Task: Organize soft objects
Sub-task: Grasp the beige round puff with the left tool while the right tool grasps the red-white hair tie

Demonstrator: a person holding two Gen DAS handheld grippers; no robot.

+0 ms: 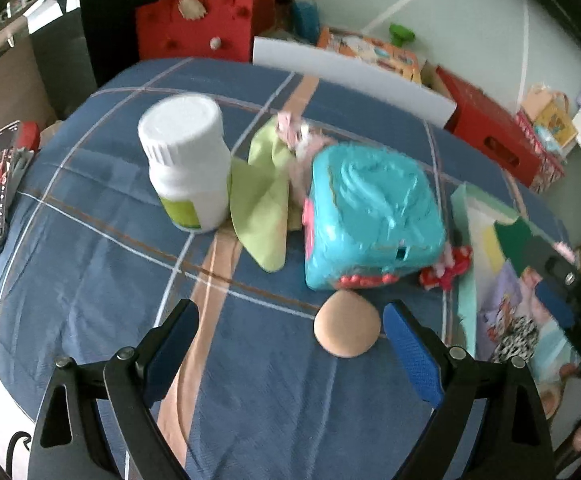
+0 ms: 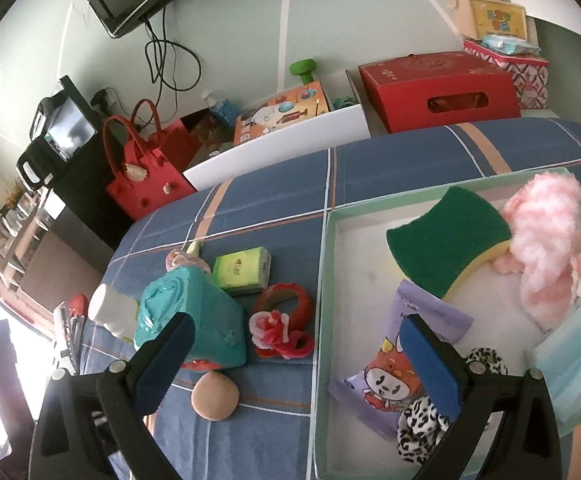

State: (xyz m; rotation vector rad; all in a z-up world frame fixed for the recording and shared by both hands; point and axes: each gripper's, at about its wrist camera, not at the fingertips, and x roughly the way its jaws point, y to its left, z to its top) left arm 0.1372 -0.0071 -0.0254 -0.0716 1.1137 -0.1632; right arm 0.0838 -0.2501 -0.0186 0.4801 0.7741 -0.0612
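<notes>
Hovering left tool wide open, empty, over beige puff near bed's front edge; puff soft, light, squashy; pinch across rounded sides. Right tool open, empty.

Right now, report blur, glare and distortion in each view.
Left wrist view: motion blur smears the bottle and teal toy; fisheye bends the bedspread lines. Right wrist view: sharper; blown-out daylight at the lower left edge; tray walls bow; black vignette in the corners.

Right gripper gapes empty over the box edge — sponge inside.
</notes>
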